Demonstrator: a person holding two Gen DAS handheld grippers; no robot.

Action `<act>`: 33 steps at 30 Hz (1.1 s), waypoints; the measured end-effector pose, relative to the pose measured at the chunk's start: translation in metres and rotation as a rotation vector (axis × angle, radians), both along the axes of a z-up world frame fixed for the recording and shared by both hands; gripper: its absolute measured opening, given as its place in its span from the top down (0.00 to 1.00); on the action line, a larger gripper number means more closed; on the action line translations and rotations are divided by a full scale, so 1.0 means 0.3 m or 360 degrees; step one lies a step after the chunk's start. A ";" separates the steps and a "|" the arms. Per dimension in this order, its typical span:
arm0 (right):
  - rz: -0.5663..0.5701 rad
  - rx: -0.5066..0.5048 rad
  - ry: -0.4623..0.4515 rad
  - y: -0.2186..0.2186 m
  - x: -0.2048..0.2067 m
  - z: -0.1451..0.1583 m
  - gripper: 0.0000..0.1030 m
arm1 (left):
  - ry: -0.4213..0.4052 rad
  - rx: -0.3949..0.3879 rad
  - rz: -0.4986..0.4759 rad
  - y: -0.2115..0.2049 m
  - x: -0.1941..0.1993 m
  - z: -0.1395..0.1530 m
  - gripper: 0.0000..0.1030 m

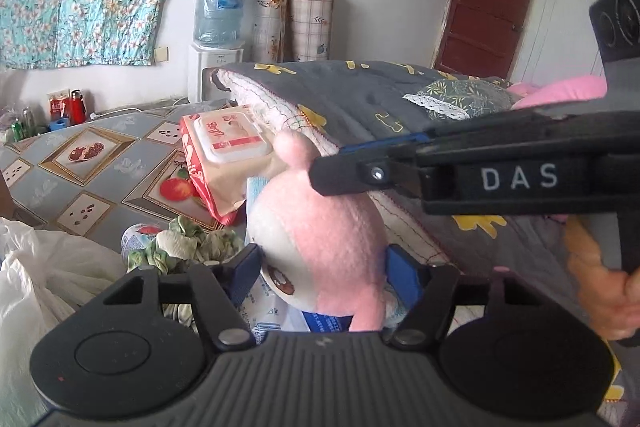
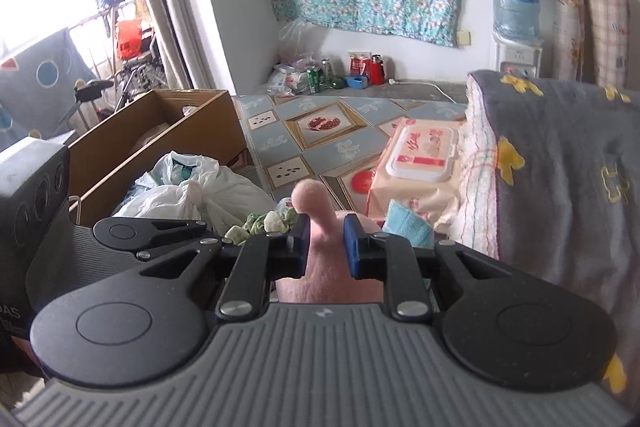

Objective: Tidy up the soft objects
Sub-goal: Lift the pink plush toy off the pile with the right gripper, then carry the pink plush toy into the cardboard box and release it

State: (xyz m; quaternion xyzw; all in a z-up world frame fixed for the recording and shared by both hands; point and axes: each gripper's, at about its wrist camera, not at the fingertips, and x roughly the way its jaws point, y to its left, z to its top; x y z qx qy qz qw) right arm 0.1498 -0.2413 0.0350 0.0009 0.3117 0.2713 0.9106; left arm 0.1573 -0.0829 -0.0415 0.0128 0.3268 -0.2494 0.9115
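Observation:
A pink and white plush toy (image 1: 320, 239) sits between the fingers of my left gripper (image 1: 324, 267), which is shut on its body. My right gripper (image 2: 326, 247) is shut on the toy's pink top (image 2: 316, 227), below its ear (image 2: 306, 193). In the left wrist view the right gripper (image 1: 344, 163) reaches in from the right, just above the toy. A folded grey quilt (image 1: 380, 99) with yellow patches lies behind it, also on the right in the right wrist view (image 2: 560, 155). A pink soft item (image 1: 560, 91) lies on the quilt.
A wet-wipes pack (image 1: 228, 143) lies on the patterned table cloth (image 1: 88, 155). A crumpled green cloth (image 1: 180, 243) and white plastic bags (image 2: 192, 191) lie near. A cardboard box (image 2: 160, 135) stands at left. A water dispenser (image 1: 218, 15) stands at the wall.

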 end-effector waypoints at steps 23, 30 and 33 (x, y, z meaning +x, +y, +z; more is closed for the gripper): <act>0.0125 0.0085 -0.0254 0.232 -0.142 0.369 0.89 | -0.0274 -0.0116 0.0135 0.178 -0.168 0.270 0.35; 0.0431 0.0342 -0.0199 0.541 -0.050 0.486 0.89 | -0.0363 -0.0057 0.0412 0.498 -0.239 0.434 0.35; 0.0540 0.0419 -0.0058 0.723 0.035 0.478 0.89 | -0.0338 0.0003 0.0587 0.632 -0.227 0.446 0.35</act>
